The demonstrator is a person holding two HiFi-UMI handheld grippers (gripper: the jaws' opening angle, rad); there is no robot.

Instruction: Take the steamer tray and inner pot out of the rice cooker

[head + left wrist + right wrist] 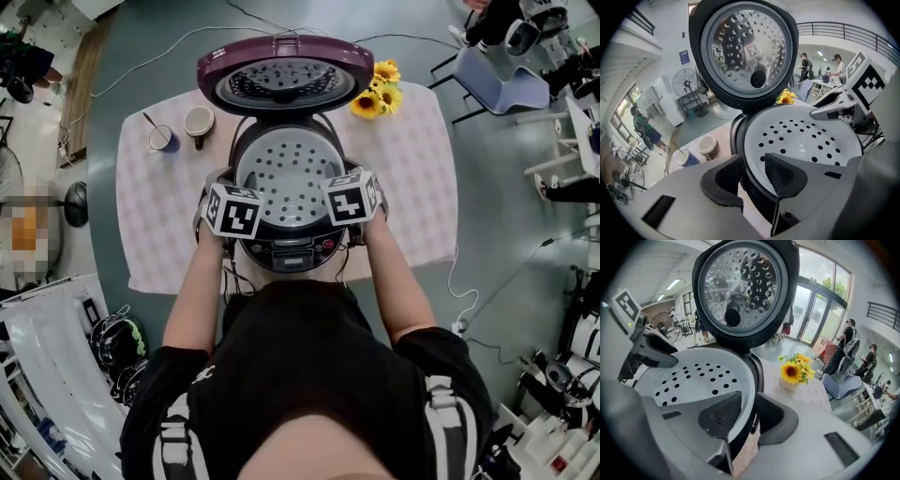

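Observation:
The rice cooker point(292, 251) stands on the table with its purple lid point(286, 77) swung up. A white perforated steamer tray point(289, 176) sits in its mouth; the inner pot beneath is hidden. My left gripper point(234, 195) is at the tray's left rim, my right gripper point(349, 192) at its right rim. In the left gripper view the left gripper point(752, 174) straddles the tray point(801, 140) rim, one pad inside, one outside, closed onto it. In the right gripper view the right gripper point(747, 414) clamps the tray point(693, 380) rim the same way.
A brown mug point(199, 122) and a blue cup point(161, 139) with a spoon stand at the table's back left. Sunflowers point(377, 89) sit at the back right. The checked tablecloth point(412, 187) covers the table. Cables run over the floor; a blue chair point(502, 82) is beyond.

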